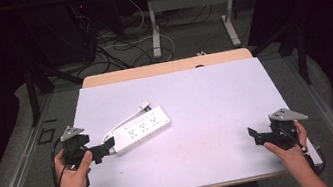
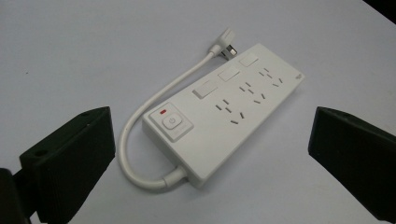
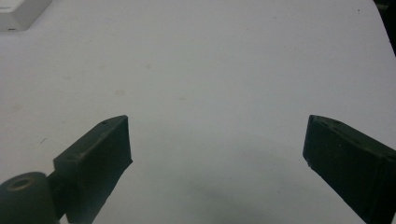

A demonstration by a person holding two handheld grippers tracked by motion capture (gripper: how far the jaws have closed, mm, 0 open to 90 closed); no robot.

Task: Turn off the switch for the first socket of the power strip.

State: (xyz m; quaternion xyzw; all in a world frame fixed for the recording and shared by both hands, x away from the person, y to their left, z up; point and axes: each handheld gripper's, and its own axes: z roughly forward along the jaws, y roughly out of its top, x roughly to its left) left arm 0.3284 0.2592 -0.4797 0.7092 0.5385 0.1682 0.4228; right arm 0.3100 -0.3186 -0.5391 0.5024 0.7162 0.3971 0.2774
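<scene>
At the table's left edge, my left gripper (image 1: 105, 149) hangs wide open and empty, jaws flanking the cord end of the white plastic power strip (image 1: 141, 129), which lies just ahead, its long axis running away up-right across the pale lavender tabletop (image 1: 216, 101). My right gripper (image 1: 258, 135), equally spread and empty, waits well apart at the right, the farther hand.

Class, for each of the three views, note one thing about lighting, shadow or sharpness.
High view: the white table is evenly lit while the surroundings fall into darkness. Left gripper view: the power strip is sharp, its red light visible, and the near jaws are soft. Right gripper view: a faint grey shadow lies on the table between the open jaws, which look slightly blurred.
</scene>
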